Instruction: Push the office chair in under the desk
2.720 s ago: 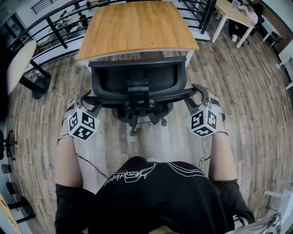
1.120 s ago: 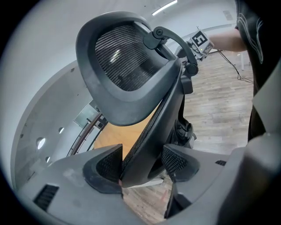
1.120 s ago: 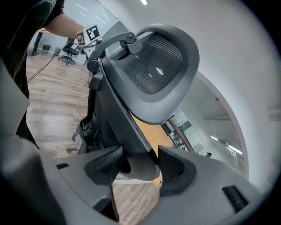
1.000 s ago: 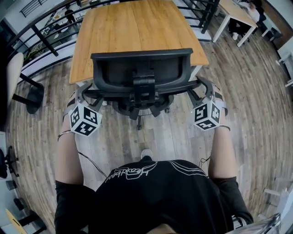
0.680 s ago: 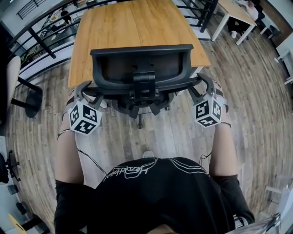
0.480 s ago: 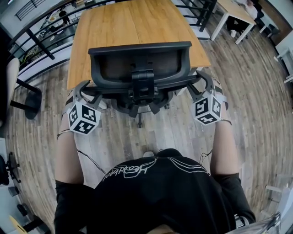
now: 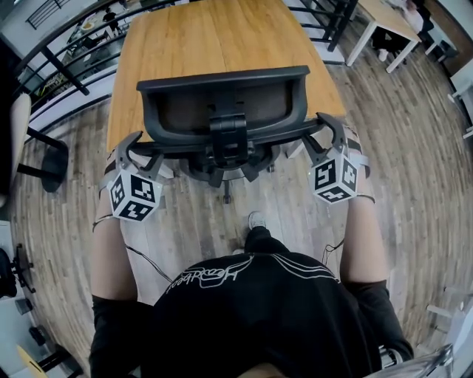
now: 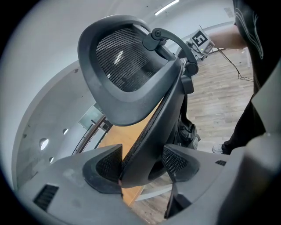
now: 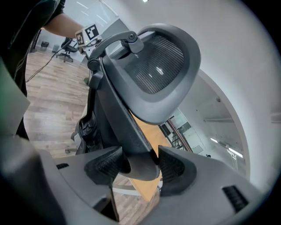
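Note:
A black mesh-backed office chair (image 7: pixel 222 111) stands at the near edge of a wooden desk (image 7: pixel 214 37), its headrest overlapping the desktop in the head view. My left gripper (image 7: pixel 140 148) is shut on the left edge of the chair's backrest (image 8: pixel 145 145). My right gripper (image 7: pixel 318 136) is shut on the right edge of the backrest (image 9: pixel 136 149). The chair's base and castors (image 7: pixel 225 177) show below the backrest. The seat is hidden under the desk and backrest.
Wood-plank floor (image 7: pixel 414 148) surrounds the desk. A black railing (image 7: pixel 66 66) runs behind and left of the desk. A white-legged table (image 7: pixel 384 22) stands at the far right. A dark stand (image 7: pixel 44 159) sits at the left. The person's shoe (image 7: pixel 255 221) is just behind the chair.
The chair has rolled forward toward the desk, its back now overlapping the desktop edge. Both grippers moved with it, still shut on the backrest. The person stepped forward.

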Tool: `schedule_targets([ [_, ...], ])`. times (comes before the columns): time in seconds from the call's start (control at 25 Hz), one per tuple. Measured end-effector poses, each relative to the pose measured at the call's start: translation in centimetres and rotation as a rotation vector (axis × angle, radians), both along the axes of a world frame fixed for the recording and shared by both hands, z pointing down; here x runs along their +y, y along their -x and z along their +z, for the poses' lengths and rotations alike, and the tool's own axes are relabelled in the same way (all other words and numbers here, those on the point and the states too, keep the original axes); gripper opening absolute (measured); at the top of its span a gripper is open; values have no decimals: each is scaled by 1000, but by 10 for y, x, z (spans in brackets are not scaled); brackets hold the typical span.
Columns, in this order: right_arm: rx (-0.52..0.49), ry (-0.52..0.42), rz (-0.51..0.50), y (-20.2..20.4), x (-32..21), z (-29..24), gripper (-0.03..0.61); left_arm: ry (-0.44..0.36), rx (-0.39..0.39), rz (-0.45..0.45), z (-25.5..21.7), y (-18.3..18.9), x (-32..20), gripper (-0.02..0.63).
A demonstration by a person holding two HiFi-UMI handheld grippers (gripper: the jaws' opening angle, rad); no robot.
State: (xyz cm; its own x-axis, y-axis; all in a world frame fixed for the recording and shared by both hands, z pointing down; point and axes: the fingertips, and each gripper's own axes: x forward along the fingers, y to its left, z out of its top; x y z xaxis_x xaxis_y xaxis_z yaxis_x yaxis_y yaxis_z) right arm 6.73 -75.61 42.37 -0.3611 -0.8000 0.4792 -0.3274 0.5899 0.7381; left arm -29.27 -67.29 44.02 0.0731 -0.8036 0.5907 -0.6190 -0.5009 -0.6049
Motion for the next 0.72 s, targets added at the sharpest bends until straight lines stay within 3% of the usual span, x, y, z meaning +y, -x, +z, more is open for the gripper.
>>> schedule_targets([
  [0.72,-11,-25,-53,8,-19,15,262,-43,-55,-74,17,8,-17,262],
])
